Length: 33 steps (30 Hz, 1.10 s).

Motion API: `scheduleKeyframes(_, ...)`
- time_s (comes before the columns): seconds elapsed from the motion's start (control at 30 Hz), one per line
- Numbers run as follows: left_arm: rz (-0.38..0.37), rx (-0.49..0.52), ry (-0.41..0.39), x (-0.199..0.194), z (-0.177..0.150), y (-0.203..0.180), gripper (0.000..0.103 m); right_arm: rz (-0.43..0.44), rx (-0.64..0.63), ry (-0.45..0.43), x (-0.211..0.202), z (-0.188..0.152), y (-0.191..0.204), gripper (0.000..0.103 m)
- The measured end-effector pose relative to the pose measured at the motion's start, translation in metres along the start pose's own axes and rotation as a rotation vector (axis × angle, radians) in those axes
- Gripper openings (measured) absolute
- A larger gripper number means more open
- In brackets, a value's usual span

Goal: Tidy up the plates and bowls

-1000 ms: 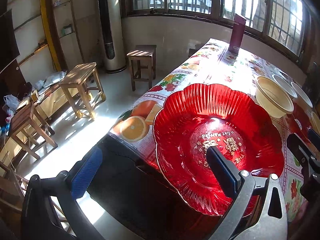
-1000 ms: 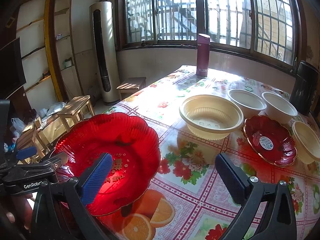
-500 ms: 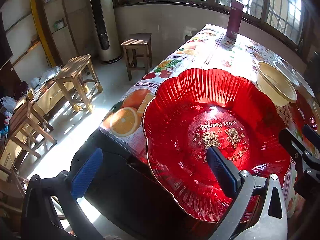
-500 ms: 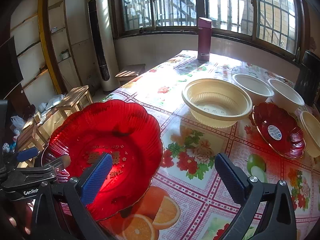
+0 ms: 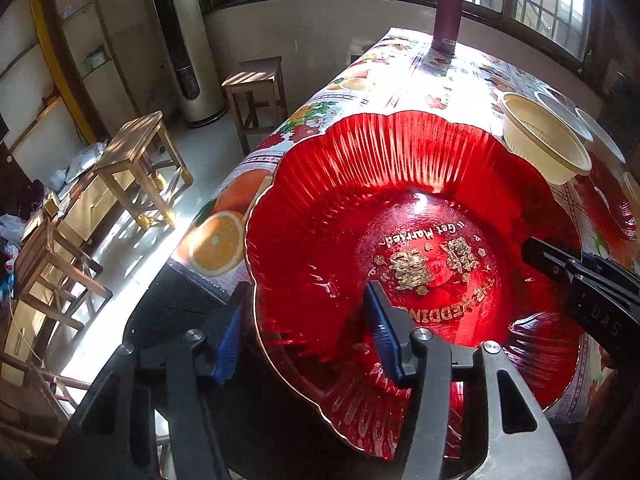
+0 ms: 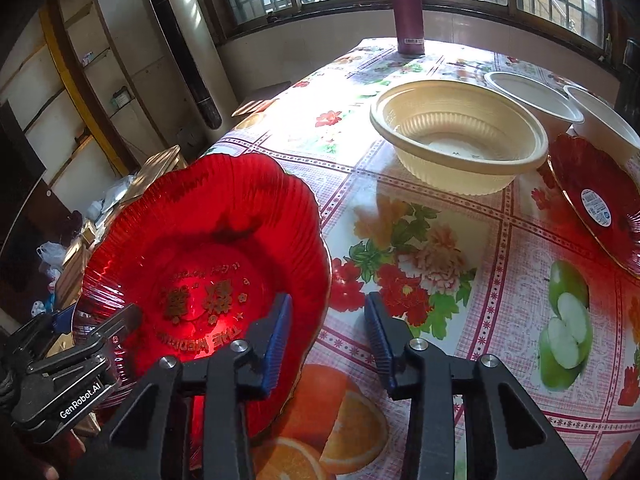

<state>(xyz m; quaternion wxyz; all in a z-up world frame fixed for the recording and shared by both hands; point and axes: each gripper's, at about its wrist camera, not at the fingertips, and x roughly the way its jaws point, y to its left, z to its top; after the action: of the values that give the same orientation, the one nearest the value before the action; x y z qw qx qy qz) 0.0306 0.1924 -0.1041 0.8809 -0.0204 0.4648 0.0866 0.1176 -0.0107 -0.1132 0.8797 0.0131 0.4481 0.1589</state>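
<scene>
A large red scalloped plate (image 5: 400, 208) with gold lettering lies at the table's near left corner; it also shows in the right wrist view (image 6: 208, 240). My left gripper (image 5: 300, 332) straddles its left rim, jaws partly closed, one pad inside and one outside. My right gripper (image 6: 326, 336) straddles its right rim the same way, with a gap still between the pads. A cream bowl (image 6: 456, 136), two white bowls (image 6: 532, 96) and a small red plate (image 6: 600, 204) stand further back.
A maroon bottle (image 6: 408, 12) stands at the table's far end. The floral tablecloth (image 6: 440, 240) covers the table. Wooden stools (image 5: 136, 164) and a tall air conditioner (image 5: 184, 40) stand on the floor to the left, past the table edge.
Both grippers have moved in onto the big red plate's opposite rims and their jaws have narrowed a lot from wide open.
</scene>
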Motion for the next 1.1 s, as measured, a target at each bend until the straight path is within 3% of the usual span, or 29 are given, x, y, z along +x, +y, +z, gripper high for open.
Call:
scheduleKeyframes(0.07, -0.016, 0.002, 0.002, 0.001, 0.0, 0.0, 0.036, 0.014, -0.01, -0.003, 0.0, 0.0, 0.004, 0.02)
scheduleKeyframes(0.13, -0.022, 0.006, -0.008, 0.0, 0.001, -0.001, 0.034, 0.006, -0.025, -0.008, 0.0, 0.001, 0.008, 0.014)
scheduleKeyframes(0.47, -0.017, 0.03, -0.049, 0.001, 0.021, -0.012, 0.032, -0.02, 0.003, -0.039, -0.001, 0.012, 0.0, 0.014)
scheduleKeyframes(0.67, -0.022, 0.047, -0.016, 0.019, 0.027, -0.022, 0.032, -0.005, 0.055, -0.022, 0.009, 0.018, -0.015, 0.014)
scheduleKeyframes(0.77, -0.018, 0.061, -0.022, 0.013, 0.02, -0.022, 0.035, 0.061, 0.072, 0.026, 0.011, 0.018, -0.015, 0.026)
scheduleKeyframes(0.8, -0.005, 0.067, -0.027, 0.009, 0.016, -0.021, 0.045, 0.079, 0.068, 0.03, 0.008, 0.018, -0.014, 0.03)
scheduleKeyframes(0.87, 0.006, 0.066, -0.06, -0.003, 0.007, -0.018, 0.062, 0.099, 0.058, -0.003, -0.004, 0.017, -0.013, 0.05)
scheduleKeyframes(0.93, 0.013, 0.049, -0.117, -0.022, -0.003, -0.009, 0.068, 0.077, 0.031, -0.056, -0.022, 0.012, -0.015, 0.06)
scheduleKeyframes(1.1, -0.015, 0.053, -0.227, -0.07, -0.022, -0.003, 0.077, 0.03, 0.016, -0.165, -0.072, -0.002, -0.043, 0.061)
